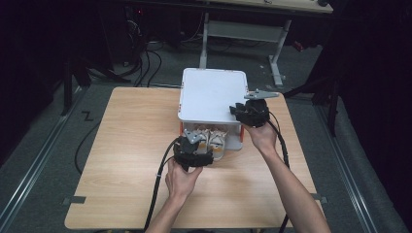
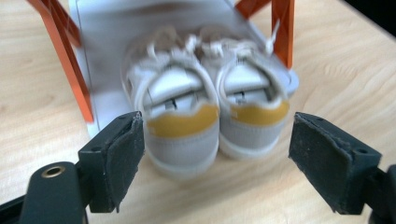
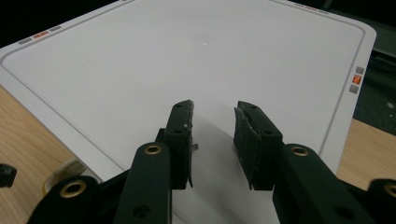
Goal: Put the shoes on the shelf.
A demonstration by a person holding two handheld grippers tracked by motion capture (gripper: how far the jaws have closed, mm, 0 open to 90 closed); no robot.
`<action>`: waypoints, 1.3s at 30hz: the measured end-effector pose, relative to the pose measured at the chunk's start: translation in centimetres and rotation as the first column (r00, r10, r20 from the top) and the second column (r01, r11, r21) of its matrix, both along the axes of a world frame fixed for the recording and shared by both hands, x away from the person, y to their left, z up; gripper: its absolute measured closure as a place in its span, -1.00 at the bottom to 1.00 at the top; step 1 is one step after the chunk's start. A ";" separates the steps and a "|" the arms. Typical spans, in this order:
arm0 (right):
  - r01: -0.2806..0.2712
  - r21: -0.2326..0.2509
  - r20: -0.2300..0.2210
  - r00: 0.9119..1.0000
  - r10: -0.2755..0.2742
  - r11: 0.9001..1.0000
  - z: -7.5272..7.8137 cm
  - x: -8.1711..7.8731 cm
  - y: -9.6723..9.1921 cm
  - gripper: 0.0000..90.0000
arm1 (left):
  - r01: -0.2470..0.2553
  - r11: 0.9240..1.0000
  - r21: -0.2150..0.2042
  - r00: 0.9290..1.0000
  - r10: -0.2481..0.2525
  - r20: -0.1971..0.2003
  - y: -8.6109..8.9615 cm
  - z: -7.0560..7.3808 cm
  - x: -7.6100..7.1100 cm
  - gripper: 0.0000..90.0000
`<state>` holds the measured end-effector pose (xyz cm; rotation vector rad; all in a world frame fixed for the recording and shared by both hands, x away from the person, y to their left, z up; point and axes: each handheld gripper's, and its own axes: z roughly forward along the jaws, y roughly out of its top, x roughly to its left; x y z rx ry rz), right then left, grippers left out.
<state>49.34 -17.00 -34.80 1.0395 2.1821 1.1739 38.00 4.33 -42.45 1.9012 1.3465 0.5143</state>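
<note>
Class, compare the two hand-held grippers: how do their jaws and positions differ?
The left hand-held gripper has its jaws spread wide, while the right hand-held gripper keeps a narrow gap. The left faces the heels of the white shoes at table level; the right rests on the box's white top. Both have black padded jaws, and neither grips anything.

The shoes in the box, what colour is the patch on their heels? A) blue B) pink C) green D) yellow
D: in the left gripper view, both white shoes have a yellow band across the heel, facing out of the white box with orange posts.
</note>
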 end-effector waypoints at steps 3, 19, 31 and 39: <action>0.003 -0.001 0.000 1.000 -0.003 1.000 0.0 0.0 0.0 0.49 | -0.004 1.000 0.025 1.000 0.004 -0.019 -0.3 -0.8 -0.5 -0.59; 0.005 -0.003 0.005 1.000 -0.005 1.000 0.0 -0.1 0.1 0.49 | -0.075 0.995 0.061 0.992 0.081 -0.102 -2.1 -4.2 0.8 -0.60; 0.009 -0.004 0.003 1.000 -0.009 1.000 0.0 -0.1 0.1 0.49 | -0.125 0.989 0.077 0.986 0.133 -0.101 -2.8 -4.1 2.1 -0.51; 0.009 -0.004 0.005 1.000 -0.009 1.000 0.0 -0.1 0.1 0.49 | -0.151 0.987 0.055 0.983 0.155 -0.094 -3.6 -4.2 3.7 -0.51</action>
